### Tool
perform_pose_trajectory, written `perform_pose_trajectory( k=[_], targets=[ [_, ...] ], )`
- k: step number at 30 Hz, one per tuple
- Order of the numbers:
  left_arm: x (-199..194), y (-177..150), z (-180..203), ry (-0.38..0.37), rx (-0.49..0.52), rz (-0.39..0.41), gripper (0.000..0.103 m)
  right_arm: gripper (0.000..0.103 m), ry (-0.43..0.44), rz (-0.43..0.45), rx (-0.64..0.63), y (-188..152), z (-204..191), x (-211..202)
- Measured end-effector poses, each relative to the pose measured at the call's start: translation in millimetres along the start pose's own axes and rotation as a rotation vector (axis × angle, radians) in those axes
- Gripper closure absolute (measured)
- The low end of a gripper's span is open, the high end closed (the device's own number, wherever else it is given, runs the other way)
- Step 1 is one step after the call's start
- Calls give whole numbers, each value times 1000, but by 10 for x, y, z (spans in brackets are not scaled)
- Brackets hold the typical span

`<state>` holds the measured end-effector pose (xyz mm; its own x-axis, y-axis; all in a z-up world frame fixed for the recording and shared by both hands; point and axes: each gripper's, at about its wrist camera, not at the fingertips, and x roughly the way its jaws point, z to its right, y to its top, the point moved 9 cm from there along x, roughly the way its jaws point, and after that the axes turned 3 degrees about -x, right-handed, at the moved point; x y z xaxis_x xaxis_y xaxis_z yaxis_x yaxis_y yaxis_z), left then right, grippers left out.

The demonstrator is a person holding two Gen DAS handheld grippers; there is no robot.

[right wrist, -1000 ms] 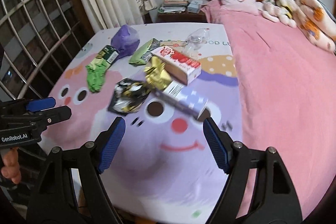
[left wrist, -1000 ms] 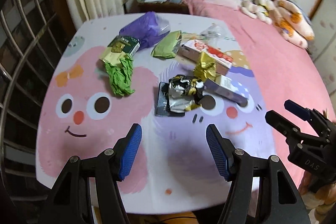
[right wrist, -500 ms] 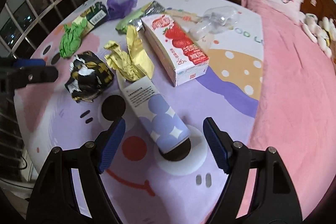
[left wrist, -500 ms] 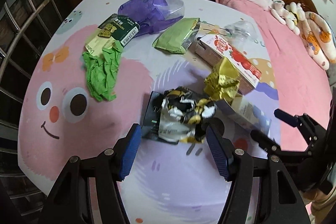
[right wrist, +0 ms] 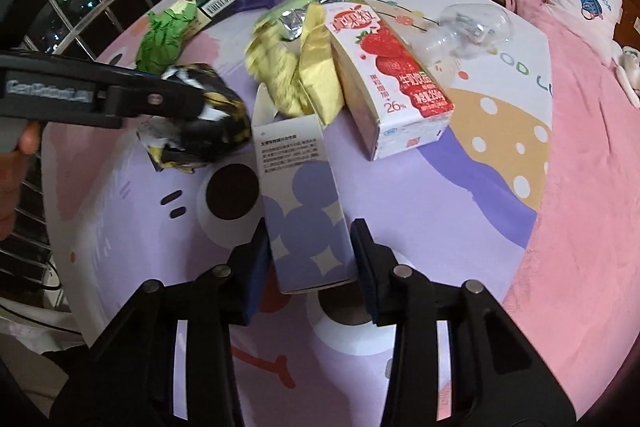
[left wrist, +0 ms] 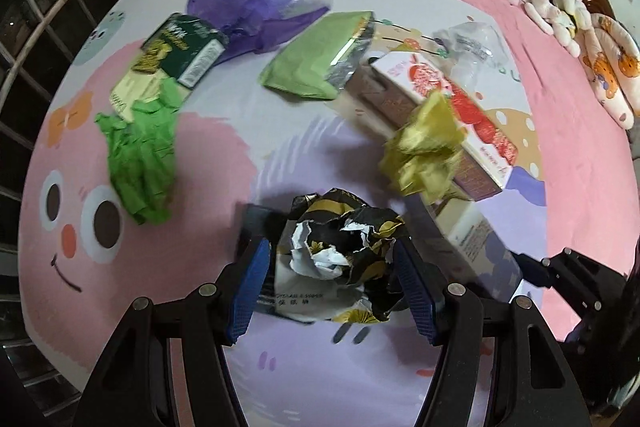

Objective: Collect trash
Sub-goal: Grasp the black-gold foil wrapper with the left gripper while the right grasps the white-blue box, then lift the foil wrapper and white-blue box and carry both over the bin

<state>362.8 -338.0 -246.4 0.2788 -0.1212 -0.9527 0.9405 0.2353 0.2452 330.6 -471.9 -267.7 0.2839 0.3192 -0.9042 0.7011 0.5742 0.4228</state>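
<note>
Early stage, nothing collected yet. Left gripper (left wrist: pixel 332 281) jaws apart, straddling the black-gold crumpled wrapper (left wrist: pixel 340 251) at lower centre of the left view. Right gripper (right wrist: pixel 310 261) jaws closing around the purple-dotted box (right wrist: pixel 302 211), lower centre of the right view. Green paper (left wrist: pixel 140 159), strawberry carton (right wrist: pixel 384 79), other litter still on the table (left wrist: pixel 280 379).

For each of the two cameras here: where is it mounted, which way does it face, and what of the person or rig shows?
Left wrist: on the left claw, facing steeply down at the crumpled black-and-gold wrapper between its open fingers; right claw at the right edge.
Right wrist: on the right claw, facing down at the purple-dotted box, jaws closing around it; left claw and a hand at left.
Shared: wrapper, strawberry carton, table.
</note>
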Motion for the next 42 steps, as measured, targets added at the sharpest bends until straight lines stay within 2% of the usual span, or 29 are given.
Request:
perform_pose_trajectory(
  k=[5, 10, 15, 19, 23, 24, 25, 28, 30, 32, 35, 37, 39, 42],
  targets=[
    [80, 53, 127, 16, 33, -1, 34, 69, 28, 19, 26, 21, -12, -98],
    [118, 93, 137, 19, 32, 3, 34, 70, 44, 32, 55, 17, -3, -162],
    [170, 94, 122, 11, 23, -10, 28, 70, 55, 39, 62, -6, -41, -202],
    [180, 88, 138, 10, 36, -8, 28, 71, 64, 43, 70, -25, -85, -224],
    [72, 68, 126, 12, 67, 26, 43, 72, 71, 53, 71, -29, -126, -279],
    [40, 69, 111, 6, 60, 36, 62, 72, 73, 55, 72, -34, -138, -299],
    [23, 62, 94, -10, 49, 31, 69, 72, 74, 57, 73, -44, -149, -329],
    [-3, 25, 18, -53, -1, 17, 74, 72, 69, 60, 77, -79, -167, -384],
    [-17, -15, -14, -62, -10, 14, 74, 72, 65, 59, 80, -114, -180, -420],
    [-46, -52, -25, -70, -10, 18, 79, 72, 58, 60, 81, -156, -196, -462],
    [-78, -121, 6, -92, 11, 13, 79, 72, 53, 58, 86, -216, -225, -513],
    [-87, -153, 11, -80, 34, 20, 74, 72, 51, 58, 87, -257, -252, -539],
    [-81, -170, 11, -68, 45, 28, 58, 72, 50, 56, 89, -282, -278, -548],
    [-45, -176, 29, -71, 45, 24, 49, 72, 47, 53, 94, -323, -313, -557]
  ],
)
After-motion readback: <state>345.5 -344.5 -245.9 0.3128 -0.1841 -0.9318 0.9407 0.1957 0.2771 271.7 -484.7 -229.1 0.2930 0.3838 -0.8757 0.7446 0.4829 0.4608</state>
